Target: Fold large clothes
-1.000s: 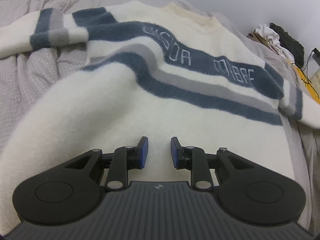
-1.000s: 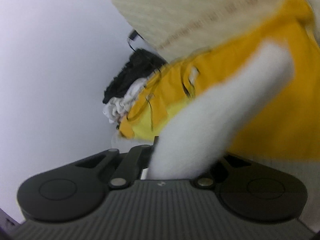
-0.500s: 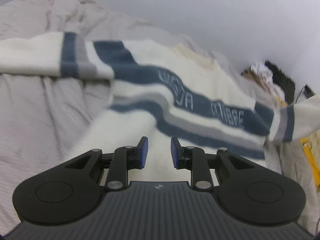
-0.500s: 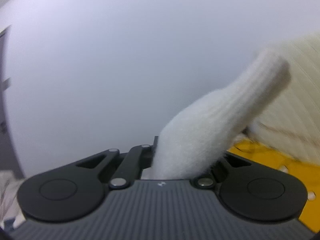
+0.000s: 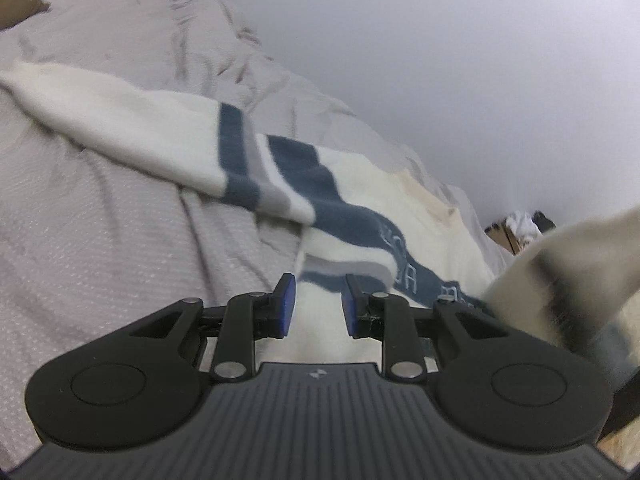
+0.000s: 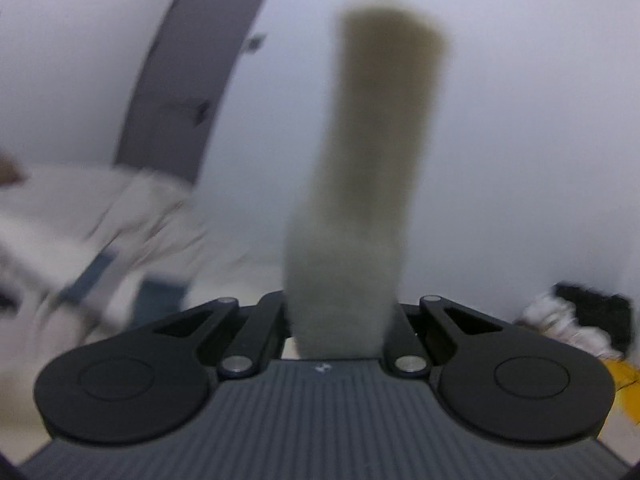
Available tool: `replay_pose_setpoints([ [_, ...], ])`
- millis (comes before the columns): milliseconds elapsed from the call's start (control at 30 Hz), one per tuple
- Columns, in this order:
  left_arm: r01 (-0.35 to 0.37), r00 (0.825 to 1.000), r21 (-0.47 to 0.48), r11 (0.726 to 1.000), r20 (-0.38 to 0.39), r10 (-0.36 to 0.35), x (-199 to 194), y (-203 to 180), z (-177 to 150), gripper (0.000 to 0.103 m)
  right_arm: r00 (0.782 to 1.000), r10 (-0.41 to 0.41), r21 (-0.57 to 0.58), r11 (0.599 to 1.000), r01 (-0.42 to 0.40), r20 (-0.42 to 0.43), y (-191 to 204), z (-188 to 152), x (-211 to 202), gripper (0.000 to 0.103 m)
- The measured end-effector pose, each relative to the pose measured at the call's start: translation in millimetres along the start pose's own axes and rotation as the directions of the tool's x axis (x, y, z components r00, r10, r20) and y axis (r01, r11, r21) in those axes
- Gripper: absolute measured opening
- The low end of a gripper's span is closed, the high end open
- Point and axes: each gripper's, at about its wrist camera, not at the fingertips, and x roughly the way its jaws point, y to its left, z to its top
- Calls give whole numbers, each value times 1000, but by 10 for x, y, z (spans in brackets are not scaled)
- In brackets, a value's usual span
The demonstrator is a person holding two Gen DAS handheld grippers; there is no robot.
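The right gripper (image 6: 340, 320) clamps a fuzzy cream sleeve cuff (image 6: 384, 160) at frame centre, while the left gripper (image 5: 316, 304) hangs parted and empty over the fluffy blue-striped sweater (image 5: 400, 216).

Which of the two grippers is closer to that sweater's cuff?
Right. The right gripper is clamped on the cuff; the left gripper hangs open over the sweater body, holding nothing.

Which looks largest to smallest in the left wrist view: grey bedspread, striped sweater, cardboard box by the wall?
1. grey bedspread, filling most of the left side.
2. striped sweater, spread across the middle.
3. cardboard box, a small patch, though it lies farthest from the camera, so its true size is unsure.
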Motion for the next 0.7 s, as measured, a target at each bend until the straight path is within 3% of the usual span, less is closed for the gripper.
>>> replay_pose_setpoints([
  [200,9,1000,-22,1000,-14,-9,93,64,-6,29,978,118,-50,990,-128,-173,486,-660,290,12],
  [367,51,998,-2,999,-26,-52,203,-48,-45,29,959,166,-29,984,-177,-231,472,-767,358,14],
  [467,101,994,20,995,-45,-100,240,-173,-117,29,942,217,-5,974,-225,-256,423,-722,347,30],
  [533,124,991,50,991,-56,-121,240,-269,-169,29,923,264,3,962,-274,-281,432,-708,260,55],
  [700,154,987,143,978,-64,-146,183,-523,-322,29,889,347,12,933,-361,-299,392,-713,-164,57],
])
